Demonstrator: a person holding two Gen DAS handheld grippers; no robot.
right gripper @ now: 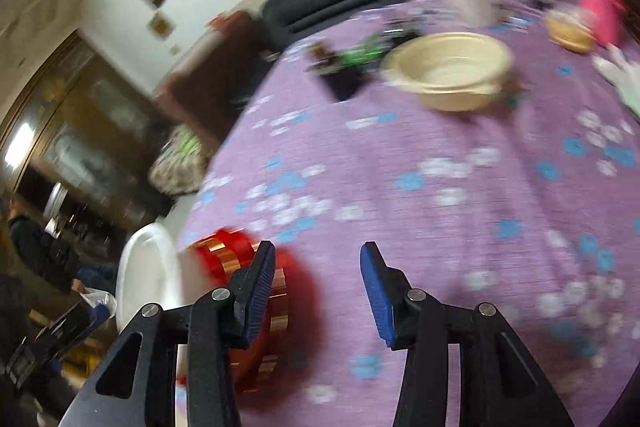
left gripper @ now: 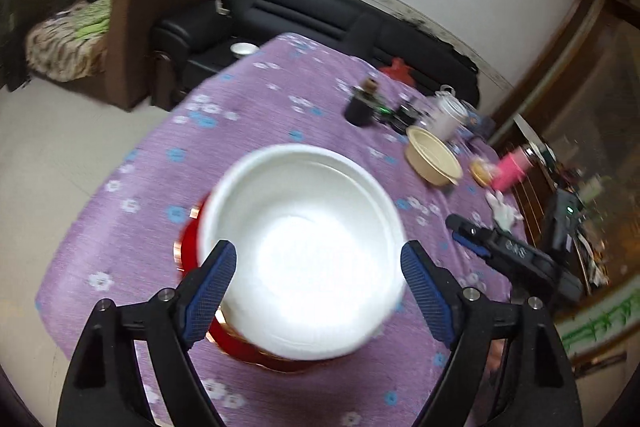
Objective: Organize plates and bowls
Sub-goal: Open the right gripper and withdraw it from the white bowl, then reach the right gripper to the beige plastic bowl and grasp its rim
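- Your left gripper (left gripper: 318, 281) has its jaws spread wide and holding nothing; the blue pads (left gripper: 212, 291) stand to either side of the large white round bowl (left gripper: 300, 251) without pressing on it, as far as the blurred view shows.
- That white bowl sits just ahead of and between your left jaws, nested on a shiny red dish with gold bands (left gripper: 192, 247) whose edge shows to the left of and below the bowl, both on the purple flowered cloth of the surface (left gripper: 260, 107).
- It looks thin, light and smooth, so I judge it would slip or flex if squeezed across its width; pinch the rim wall with one pad inside and one outside.
- Ahead and to the right of your left jaws, well apart, stands a cream round bowl with a lipped rim (left gripper: 434, 157), beside jars and a pink cup.
- Your right gripper (right gripper: 318, 293) has its jaws partly apart and empty, with only cloth between them.
- The red dish (right gripper: 256, 299) lies just left of the right jaws, partly behind the left pad.
- The cream bowl (right gripper: 448, 67) is far ahead of the right jaws; it seems stiff and light, so take it at the rim.
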